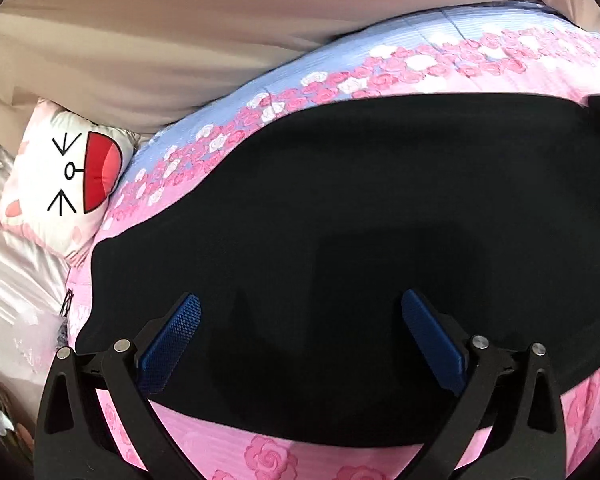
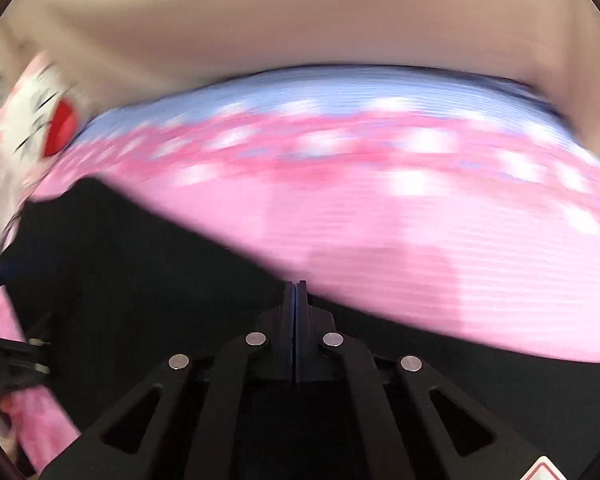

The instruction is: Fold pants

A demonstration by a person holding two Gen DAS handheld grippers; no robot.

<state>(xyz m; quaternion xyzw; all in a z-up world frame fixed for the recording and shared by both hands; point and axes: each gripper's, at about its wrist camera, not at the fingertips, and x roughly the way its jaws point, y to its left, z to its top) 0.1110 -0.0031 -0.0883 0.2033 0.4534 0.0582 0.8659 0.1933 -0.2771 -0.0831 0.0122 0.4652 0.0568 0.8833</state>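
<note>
Left gripper (image 1: 300, 344) is seen with its blue pads (image 1: 172, 344) spread well apart, nothing between them, hanging over the near half of the black pants (image 1: 360, 220). The pants are laid flat on a pink rose-print quilt (image 1: 400, 64) whose far band is pale blue; a white cartoon cushion (image 1: 64, 176) lies at the far left, just beside the quilt's edge, with beige curtain fabric (image 1: 160, 40) behind.

Right gripper (image 2: 296, 286) is shown with its jaws brought fully together at the near right edge of the pants (image 2: 140, 280). Whether a layer of cloth is pinched cannot be told: the fingers are black against black fabric and the view is smeared by motion.

Several faults can be judged likely from here. If no cloth was caught on the right, the fold would be drawn with one side only and the pants would skew. If only the top layer was caught, the layers would be pulled apart and wrinkled. Should the left pads be closed too far in from the hem, a bunched ridge would be lifted instead of an edge. The quilt could also be nipped along with the pants and dragged.

Both grippers are pitched steeply downward toward the bed, the left one above the fabric, the right one at its edge.
</note>
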